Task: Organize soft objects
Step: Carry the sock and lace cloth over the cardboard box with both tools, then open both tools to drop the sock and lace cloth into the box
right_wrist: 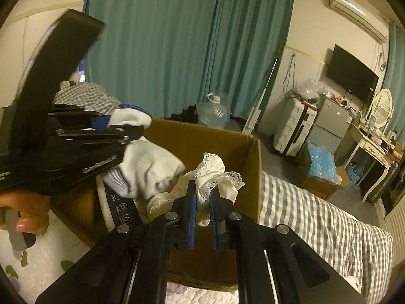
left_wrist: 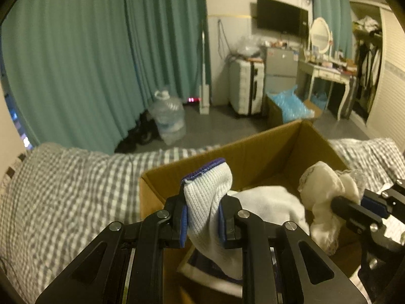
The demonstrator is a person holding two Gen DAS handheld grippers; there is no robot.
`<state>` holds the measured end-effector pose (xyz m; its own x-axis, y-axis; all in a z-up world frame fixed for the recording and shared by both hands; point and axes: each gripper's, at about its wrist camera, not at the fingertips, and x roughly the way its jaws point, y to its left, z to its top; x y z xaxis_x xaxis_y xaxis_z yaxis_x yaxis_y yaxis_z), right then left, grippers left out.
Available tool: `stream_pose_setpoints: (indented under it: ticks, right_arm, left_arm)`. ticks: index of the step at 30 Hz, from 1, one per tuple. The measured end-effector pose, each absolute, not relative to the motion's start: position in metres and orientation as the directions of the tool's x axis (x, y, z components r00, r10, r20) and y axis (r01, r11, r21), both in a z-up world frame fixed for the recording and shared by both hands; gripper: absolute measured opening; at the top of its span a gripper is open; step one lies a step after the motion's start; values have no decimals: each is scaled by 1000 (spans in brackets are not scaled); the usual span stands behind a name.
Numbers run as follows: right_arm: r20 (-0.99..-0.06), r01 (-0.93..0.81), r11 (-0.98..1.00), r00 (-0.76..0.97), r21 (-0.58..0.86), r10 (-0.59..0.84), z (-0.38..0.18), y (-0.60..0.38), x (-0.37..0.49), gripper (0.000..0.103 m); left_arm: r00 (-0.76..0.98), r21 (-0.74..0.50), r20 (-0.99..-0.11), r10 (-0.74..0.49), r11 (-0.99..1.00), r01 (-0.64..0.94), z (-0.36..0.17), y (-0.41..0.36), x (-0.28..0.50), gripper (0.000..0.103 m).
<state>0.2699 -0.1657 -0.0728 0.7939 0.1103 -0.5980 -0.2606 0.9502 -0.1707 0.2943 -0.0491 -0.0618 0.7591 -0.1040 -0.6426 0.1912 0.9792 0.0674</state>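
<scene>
Pinched in the left gripper [left_wrist: 202, 217], the white sock [left_wrist: 206, 197], like the right gripper's [right_wrist: 202, 215] pinched lace cloth [right_wrist: 215, 177], could snag the cardboard box [left_wrist: 253, 157] rim if released early.

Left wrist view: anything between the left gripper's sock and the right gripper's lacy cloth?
Only a loose white cloth in the cardboard box, between the white sock and lacy cloth. Left wrist view.
</scene>
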Motion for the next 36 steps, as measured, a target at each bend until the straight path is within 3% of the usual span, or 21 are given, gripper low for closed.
stream_pose_setpoints:
  ticks: [7, 8, 10, 11, 12, 16, 19, 36]
  right_arm:
    - [-660, -284, 941, 745, -182, 97, -94, -156, 282, 10]
    - [-665, -282, 942, 741, -183, 92, -96, -156, 281, 17]
    - [-664, -277, 945, 741, -175, 94, -96, -159, 278, 43]
    - [-661, -278, 945, 744, -173, 98, -95, -159, 276, 62]
    - [-654, -275, 946, 750, -173, 98, -92, -160, 273, 67]
    - [-592, -233, 959, 800, -164, 93, -69, -169, 258, 68]
    - [-560, -215, 963, 824, -164, 89, -51, -170, 249, 72]
    - [-389, -159, 980, 916, -122, 100, 51, -178, 141, 90]
  left_arm:
    - [748, 54, -657, -95, 983, 173, -61, -46, 294, 25]
    - [750, 51, -654, -98, 984, 173, -58, -45, 292, 27]
    - [754, 45, -647, -108, 983, 179, -52, -44, 289, 33]
    - [762, 50, -639, -101, 984, 172, -47, -43, 286, 35]
    - [771, 54, -630, -91, 986, 160, -43, -42, 283, 41]
    - [813, 12, -571, -112, 990, 144, -19, -32, 266, 71]
    - [864, 11, -494, -95, 993, 115, 4, -27, 244, 83]
    - [912, 4, -394, -111, 993, 122, 73, -2, 144, 85]
